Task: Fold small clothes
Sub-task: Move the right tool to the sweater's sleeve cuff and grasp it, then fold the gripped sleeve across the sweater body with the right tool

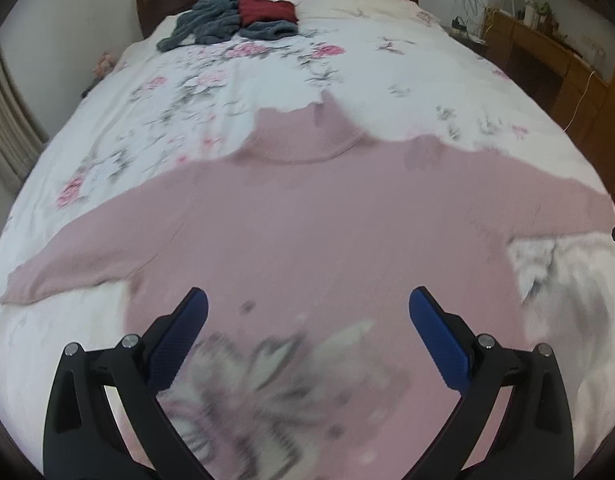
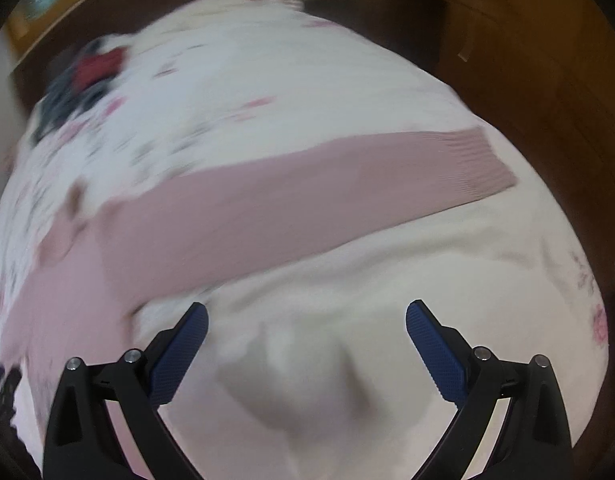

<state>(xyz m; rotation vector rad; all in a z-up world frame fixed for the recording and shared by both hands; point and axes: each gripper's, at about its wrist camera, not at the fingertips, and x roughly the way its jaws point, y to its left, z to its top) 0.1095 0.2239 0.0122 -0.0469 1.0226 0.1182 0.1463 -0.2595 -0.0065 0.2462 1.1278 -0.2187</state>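
Pink turtleneck sweater (image 1: pixel 307 216) lies flat on the floral bedspread (image 1: pixel 211 80), both sleeves spread, right sleeve (image 2: pixel 307 196) reaching toward the bed edge. No fold made yet, by the look. Left gripper (image 1: pixel 307 312) hovers over the hem, jaws spread, empty. Right gripper (image 2: pixel 306 322) likewise spread, below the sleeve. Next: probably pinch a sleeve cuff and carry it across the body. Folded grey and red clothes (image 1: pixel 243 20) lie near the headboard.

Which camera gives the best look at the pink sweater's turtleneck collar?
The left wrist view. There the pink sweater lies spread flat on the bed, and its turtleneck collar shows whole at the top. The right wrist view is blurred and shows mainly one outstretched sleeve with its ribbed cuff; the collar is not visible.
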